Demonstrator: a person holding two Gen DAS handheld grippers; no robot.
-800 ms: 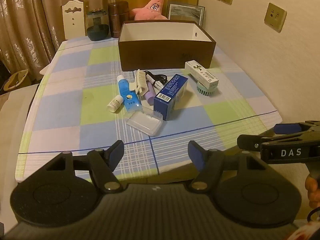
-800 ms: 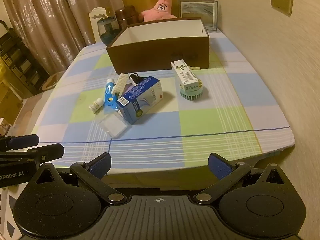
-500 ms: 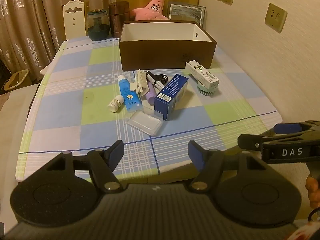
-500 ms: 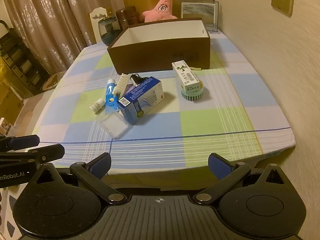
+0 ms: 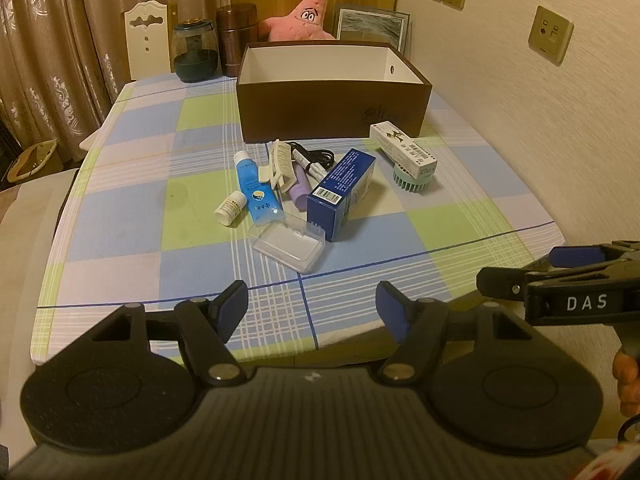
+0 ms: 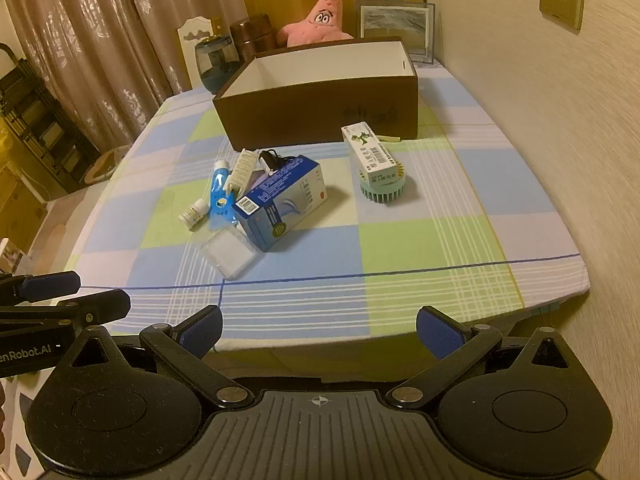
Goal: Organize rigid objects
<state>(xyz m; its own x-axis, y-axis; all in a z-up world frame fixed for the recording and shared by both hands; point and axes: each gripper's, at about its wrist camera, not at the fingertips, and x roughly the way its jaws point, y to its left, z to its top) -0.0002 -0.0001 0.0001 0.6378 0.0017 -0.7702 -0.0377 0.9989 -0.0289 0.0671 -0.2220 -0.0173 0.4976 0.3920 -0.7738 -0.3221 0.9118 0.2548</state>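
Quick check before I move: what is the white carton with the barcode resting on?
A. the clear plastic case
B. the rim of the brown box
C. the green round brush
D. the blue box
C: the white carton lies tilted across the top of the green round brush.

Open box (image 5: 332, 108) at table's (image 5: 120, 216) far middle. Before it, a clutter: carton (image 5: 340, 194) centre, tube (image 5: 256, 188) and small bottle (image 5: 230, 210) left, clear case (image 5: 288, 244) nearest. Long pack (image 5: 402, 148) lies on brush (image 5: 408, 178), right.

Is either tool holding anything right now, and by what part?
Nothing is held. The left tool and right tool are both open and empty.
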